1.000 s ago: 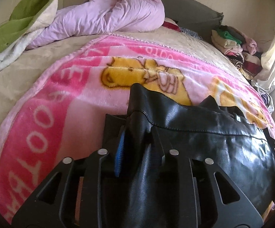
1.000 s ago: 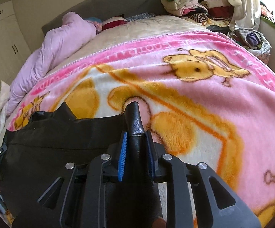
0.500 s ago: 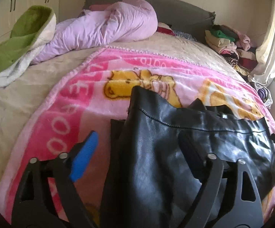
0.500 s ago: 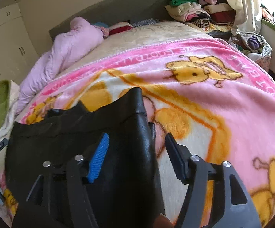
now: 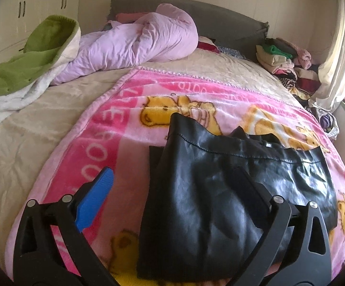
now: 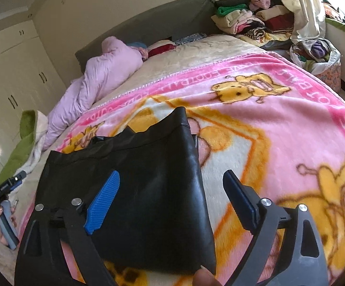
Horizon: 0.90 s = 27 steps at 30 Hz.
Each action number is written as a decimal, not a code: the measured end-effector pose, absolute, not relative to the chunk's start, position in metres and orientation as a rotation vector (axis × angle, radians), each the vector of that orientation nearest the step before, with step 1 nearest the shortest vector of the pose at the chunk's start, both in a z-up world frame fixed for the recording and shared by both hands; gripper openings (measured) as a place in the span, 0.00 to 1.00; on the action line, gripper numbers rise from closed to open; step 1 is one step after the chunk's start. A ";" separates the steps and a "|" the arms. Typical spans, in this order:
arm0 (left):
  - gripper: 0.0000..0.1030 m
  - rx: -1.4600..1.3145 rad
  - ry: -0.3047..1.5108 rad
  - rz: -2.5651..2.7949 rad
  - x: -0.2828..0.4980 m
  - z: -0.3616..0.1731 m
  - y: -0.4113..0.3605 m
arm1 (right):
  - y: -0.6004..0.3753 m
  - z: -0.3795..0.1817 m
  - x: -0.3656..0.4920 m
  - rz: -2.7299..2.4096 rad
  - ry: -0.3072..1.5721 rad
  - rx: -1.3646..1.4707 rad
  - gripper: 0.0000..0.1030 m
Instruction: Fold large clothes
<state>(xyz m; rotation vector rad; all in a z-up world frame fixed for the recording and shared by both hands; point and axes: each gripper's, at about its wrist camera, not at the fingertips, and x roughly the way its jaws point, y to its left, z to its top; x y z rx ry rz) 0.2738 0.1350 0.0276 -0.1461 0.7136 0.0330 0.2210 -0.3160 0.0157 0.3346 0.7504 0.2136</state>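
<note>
Hovering over the near edge of the bed (image 5: 41, 128), pointing down and forward: left gripper (image 5: 172, 188) and right gripper (image 6: 172, 186), both having just been opening, fingers (image 5: 93, 200) now spread wide, gripping nothing. Lying folded flat beneath them on the pink cartoon blanket (image 6: 279, 124): black leather garment (image 5: 220, 190), pads clear of it. Sitting farther back: lilac duvet (image 5: 136, 45), green fleece (image 5: 29, 57) far left, stacked clothes (image 6: 248, 19) far right beside the grey headboard (image 5: 220, 16).
</note>
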 end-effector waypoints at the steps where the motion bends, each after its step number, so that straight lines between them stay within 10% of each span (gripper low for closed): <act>1: 0.91 -0.140 0.714 0.036 0.272 0.028 0.134 | -0.317 0.017 0.218 0.216 0.749 0.339 0.87; 27: 0.91 -0.320 0.856 -0.015 0.232 -0.025 0.159 | -0.302 -0.015 0.193 0.264 0.919 0.340 0.87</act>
